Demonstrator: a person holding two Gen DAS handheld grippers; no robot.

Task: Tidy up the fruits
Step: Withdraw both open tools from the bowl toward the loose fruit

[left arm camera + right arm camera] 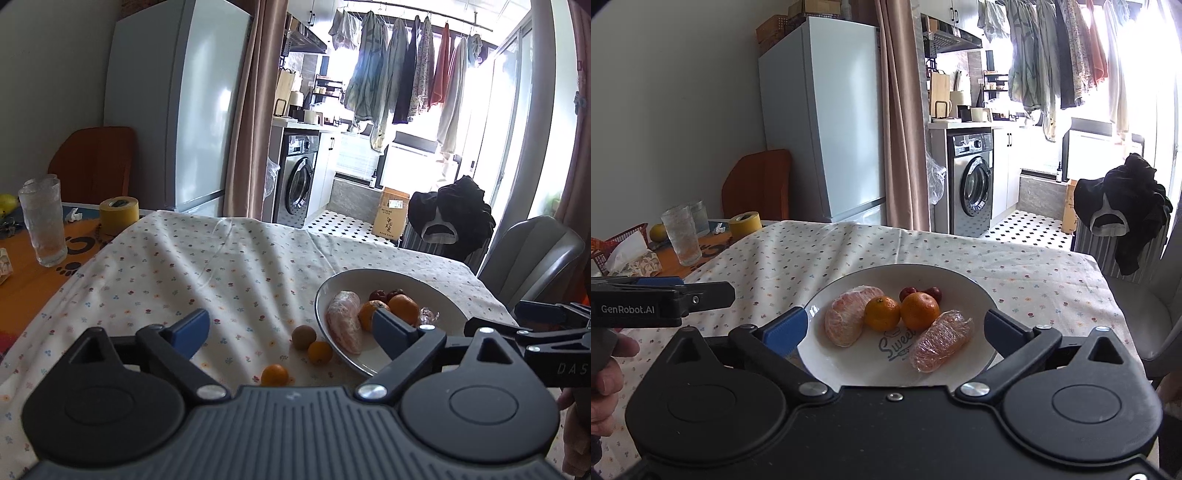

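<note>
A white plate on the flowered tablecloth holds two oranges, a peeled citrus piece, a plastic-wrapped piece and small red fruits. In the left wrist view the same plate lies at right, and beside its left rim rest a brown fruit and two small oranges on the cloth. My left gripper is open above these loose fruits, holding nothing. My right gripper is open, its fingers straddling the plate, empty.
A glass and a yellow tape roll stand on an orange mat at the table's left. A tissue basket sits further left. A grey chair stands at the right edge, a fridge behind the table.
</note>
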